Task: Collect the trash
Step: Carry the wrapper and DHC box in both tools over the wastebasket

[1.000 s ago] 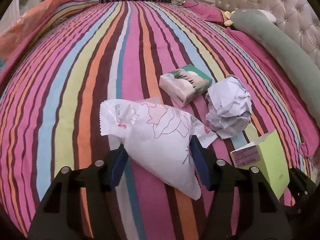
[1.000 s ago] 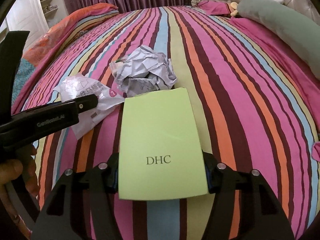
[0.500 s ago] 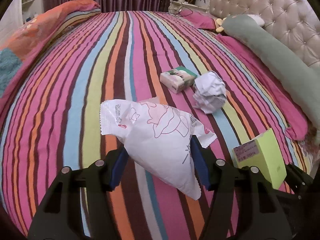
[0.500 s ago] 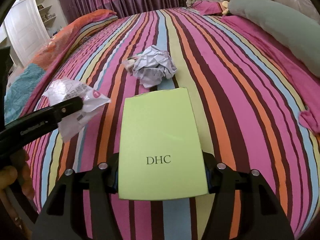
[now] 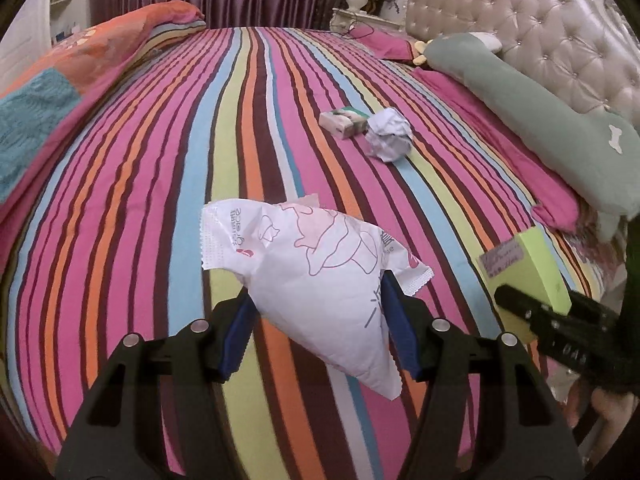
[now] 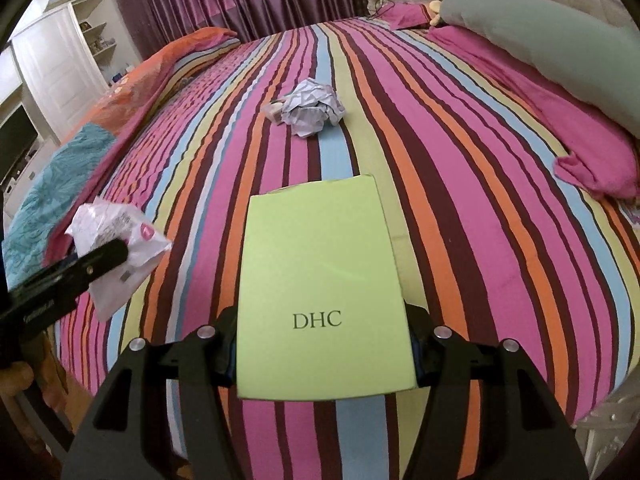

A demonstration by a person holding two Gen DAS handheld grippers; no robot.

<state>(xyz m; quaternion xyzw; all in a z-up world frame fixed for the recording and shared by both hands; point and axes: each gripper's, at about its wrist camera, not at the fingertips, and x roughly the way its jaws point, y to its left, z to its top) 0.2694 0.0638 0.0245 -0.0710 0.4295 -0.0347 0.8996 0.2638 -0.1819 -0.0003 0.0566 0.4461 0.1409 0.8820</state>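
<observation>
Bedding in bright multicoloured stripes covers the wide bed (image 5: 168,184), which fills both views and carries the litter that remains. A long grey-green bolster pillow (image 5: 532,104) lies along the padded, buttoned headboard (image 5: 552,20), well apart from the trash.

The left claw (image 5: 316,320) is closed on a crumpled white plastic wrapper with pink cartoon outlines (image 5: 316,264), its blue pads pinching the bag's lower part so the printed top juts forward, clear of the bedding. The right claw (image 6: 322,348) is closed on a flat lime-green cardboard box printed "DHC" (image 6: 320,280), gripped by its two long edges with the broad face up; that hold keeps the light box level, and it appears lifted off the bed. Both pieces look collected and ready to be carried off.

Two items lie on the stripes further up the bed: a ball of crumpled white paper (image 5: 389,134) and, touching it or just beside it, a small green-and-white tissue packet (image 5: 343,119). From the right wrist the paper ball hides nearly all of the packet.

No bin or bag for the trash shows in either view. The label on the green box's end, seen from the left wrist, is too blurred to read.
</observation>
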